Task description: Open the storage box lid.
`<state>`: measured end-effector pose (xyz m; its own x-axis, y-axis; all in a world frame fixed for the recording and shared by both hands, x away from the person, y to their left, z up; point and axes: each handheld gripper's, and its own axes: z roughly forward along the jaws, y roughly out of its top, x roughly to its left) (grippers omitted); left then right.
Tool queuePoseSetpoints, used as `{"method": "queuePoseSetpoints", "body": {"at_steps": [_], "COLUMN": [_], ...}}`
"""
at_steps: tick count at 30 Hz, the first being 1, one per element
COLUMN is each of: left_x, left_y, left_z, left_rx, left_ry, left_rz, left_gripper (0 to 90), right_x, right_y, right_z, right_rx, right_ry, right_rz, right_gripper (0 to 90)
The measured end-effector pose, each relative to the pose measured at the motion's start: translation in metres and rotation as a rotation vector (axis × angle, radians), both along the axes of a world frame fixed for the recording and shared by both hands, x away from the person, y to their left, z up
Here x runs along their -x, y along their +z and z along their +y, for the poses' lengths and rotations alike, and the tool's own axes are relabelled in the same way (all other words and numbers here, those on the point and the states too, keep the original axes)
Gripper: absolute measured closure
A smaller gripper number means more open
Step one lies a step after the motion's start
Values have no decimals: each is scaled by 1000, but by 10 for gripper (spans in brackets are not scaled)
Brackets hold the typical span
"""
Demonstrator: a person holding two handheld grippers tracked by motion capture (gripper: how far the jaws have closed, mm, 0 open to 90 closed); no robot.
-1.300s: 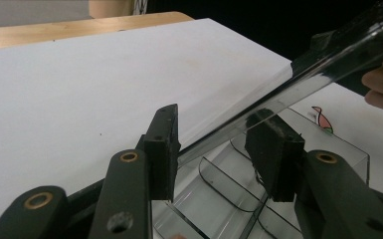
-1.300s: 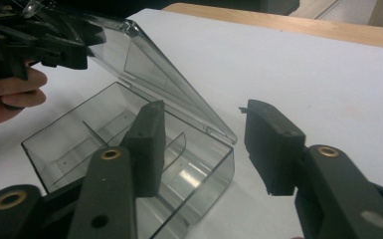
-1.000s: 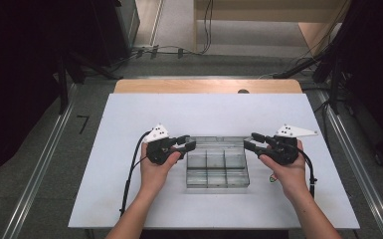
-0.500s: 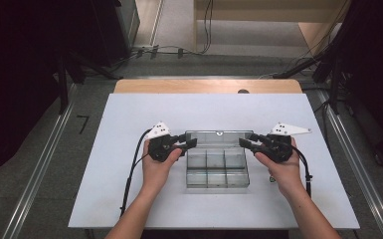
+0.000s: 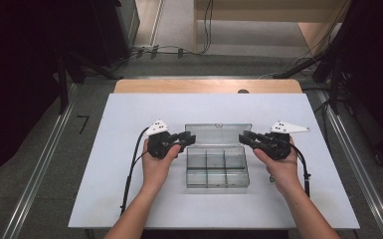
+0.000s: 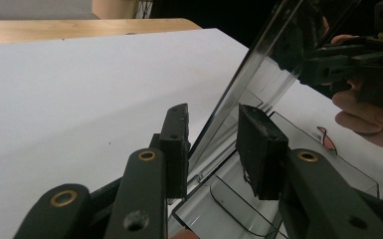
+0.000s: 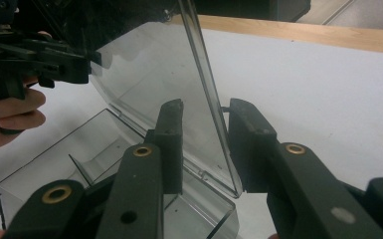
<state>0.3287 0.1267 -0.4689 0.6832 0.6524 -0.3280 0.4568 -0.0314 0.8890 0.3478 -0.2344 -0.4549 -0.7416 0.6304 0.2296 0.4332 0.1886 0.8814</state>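
While both hands [image 5: 159, 162] reach inward, each closing gripper's [image 5: 188, 139] jaws straddle the raised lid [image 5: 218, 134], not yet touching.

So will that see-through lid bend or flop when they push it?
Probably not: the lid looks like thin hard plastic with straight edges, so likely stiff and light. Its smooth, shiny surface could slip between the fingers. The empty box might slide on the table.

High view looks down from the person's side onto the table [image 5: 129, 149]; both gripper views look close along their jaws at the shared clear box lid [image 6: 258, 84]
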Motion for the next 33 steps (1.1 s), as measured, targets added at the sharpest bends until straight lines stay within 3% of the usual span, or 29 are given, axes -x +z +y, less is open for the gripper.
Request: {"method": "queuePoseSetpoints", "body": {"at_steps": [9,24,33], "left_x": [-8,-22,-27], "left_y": [-3,-6,-11], "left_z": [2,4,4], "left_rx": [24,30,35], "left_ry": [12,24,32], "left_rz": [25,67,81], "left_gripper": [695,745,761], "right_x": [-8,-20,-28], "right_y": [0,-5,-11], "right_z": [3,4,4], "right_rx": [14,2,-33], "right_ry": [-25,-60,-71], "right_rz": [8,42,79], "right_gripper": [703,745,749]}}
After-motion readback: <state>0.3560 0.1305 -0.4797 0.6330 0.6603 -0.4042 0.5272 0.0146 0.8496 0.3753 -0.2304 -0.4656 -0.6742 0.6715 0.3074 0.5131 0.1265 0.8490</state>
